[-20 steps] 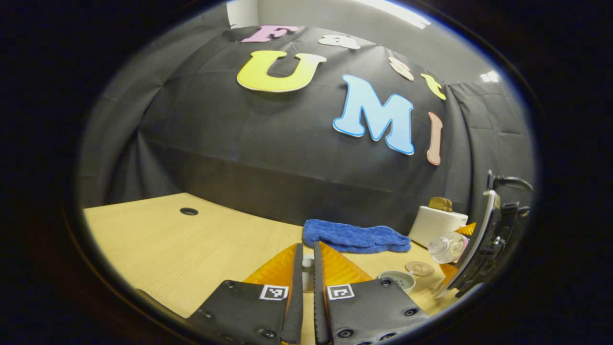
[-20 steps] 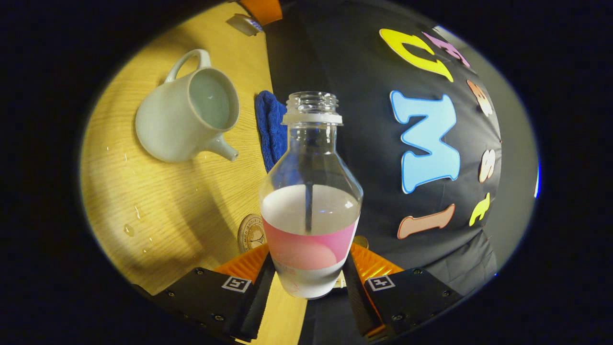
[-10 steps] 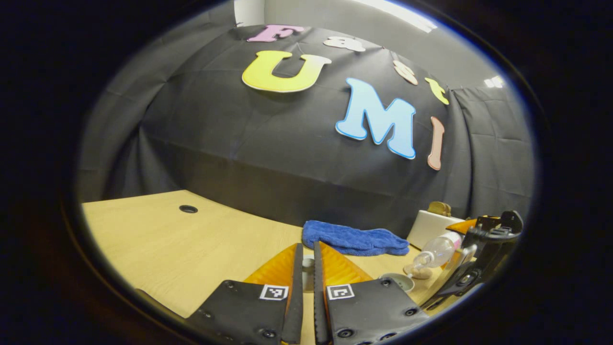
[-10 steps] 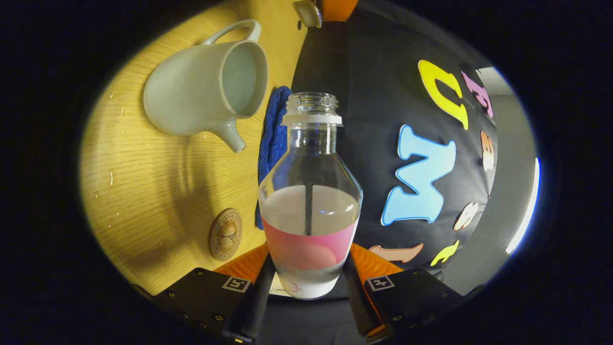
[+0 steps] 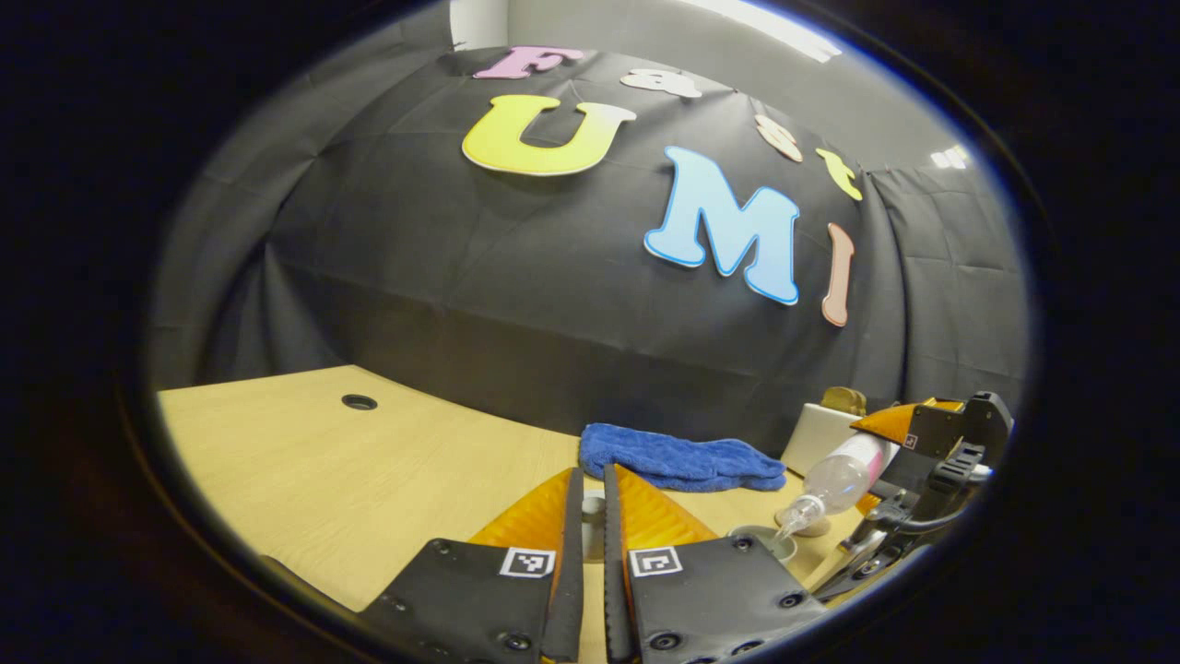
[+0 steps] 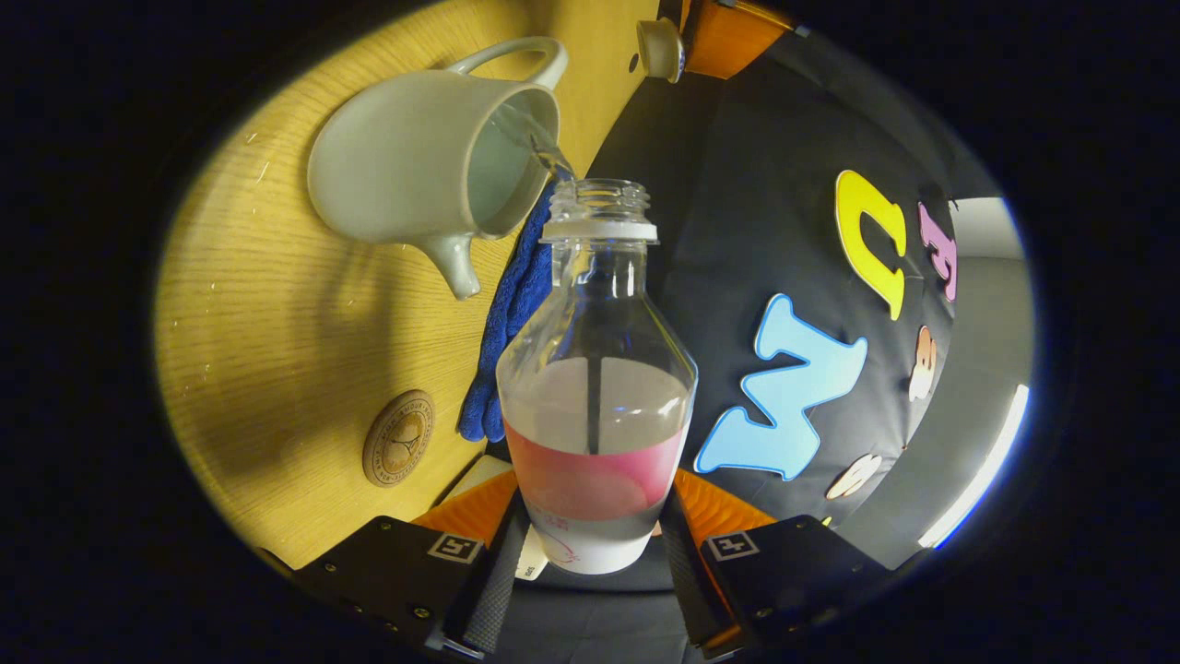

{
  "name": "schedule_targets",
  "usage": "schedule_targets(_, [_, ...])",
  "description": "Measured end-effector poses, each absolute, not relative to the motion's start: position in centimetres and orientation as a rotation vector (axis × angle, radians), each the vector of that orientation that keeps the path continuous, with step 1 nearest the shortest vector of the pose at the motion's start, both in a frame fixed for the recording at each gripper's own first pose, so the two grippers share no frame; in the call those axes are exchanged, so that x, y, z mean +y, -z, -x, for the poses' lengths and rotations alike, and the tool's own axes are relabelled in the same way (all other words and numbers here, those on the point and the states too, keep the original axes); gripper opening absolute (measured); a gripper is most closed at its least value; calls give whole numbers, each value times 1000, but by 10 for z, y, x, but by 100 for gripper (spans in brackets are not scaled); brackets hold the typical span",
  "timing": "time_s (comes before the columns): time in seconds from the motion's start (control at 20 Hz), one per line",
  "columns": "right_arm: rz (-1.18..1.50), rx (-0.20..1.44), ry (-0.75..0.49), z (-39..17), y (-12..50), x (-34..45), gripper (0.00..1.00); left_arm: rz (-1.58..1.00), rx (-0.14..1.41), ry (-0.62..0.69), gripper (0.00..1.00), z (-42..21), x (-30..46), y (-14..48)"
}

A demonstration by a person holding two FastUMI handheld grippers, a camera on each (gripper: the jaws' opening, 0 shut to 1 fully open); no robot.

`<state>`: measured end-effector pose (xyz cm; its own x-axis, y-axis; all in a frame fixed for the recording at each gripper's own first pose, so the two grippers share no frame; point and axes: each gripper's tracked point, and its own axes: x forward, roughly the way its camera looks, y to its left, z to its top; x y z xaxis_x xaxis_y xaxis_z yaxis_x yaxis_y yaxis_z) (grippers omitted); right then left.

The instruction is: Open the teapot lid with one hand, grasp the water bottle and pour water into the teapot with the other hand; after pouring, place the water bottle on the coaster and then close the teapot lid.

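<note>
Both views low, sharing teapot (image 5: 763, 540) (image 6: 433, 157).

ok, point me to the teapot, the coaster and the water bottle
teapot (image 6: 406, 157), right gripper view, on its rounded outer wall.
coaster (image 6: 398, 450), right gripper view, on the middle of its round face.
water bottle (image 6: 599, 314), right gripper view, on the clear shoulder above the water line.

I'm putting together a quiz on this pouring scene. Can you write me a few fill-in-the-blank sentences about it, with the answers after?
1. The right gripper is shut on the water ____.
2. Water runs from the bottle's mouth into the open ____.
3. The left gripper holds the teapot ____ between its fingers.
4. The round wooden coaster lies on the table, with ____ resting on it.

Missing words: bottle; teapot; lid; nothing
</note>
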<state>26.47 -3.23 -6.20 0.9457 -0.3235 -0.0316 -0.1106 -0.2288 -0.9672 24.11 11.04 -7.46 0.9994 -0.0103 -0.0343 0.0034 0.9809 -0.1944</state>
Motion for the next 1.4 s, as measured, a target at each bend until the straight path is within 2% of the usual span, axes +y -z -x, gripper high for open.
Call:
schedule_targets(0.75, [2076, 174, 256, -255, 62, -14, 72, 254, 31, 5, 15, -242, 114, 77])
schedule_targets(1.4, [2087, 123, 265, -264, 54, -7, 73, 253, 31, 7, 17, -240, 114, 78])
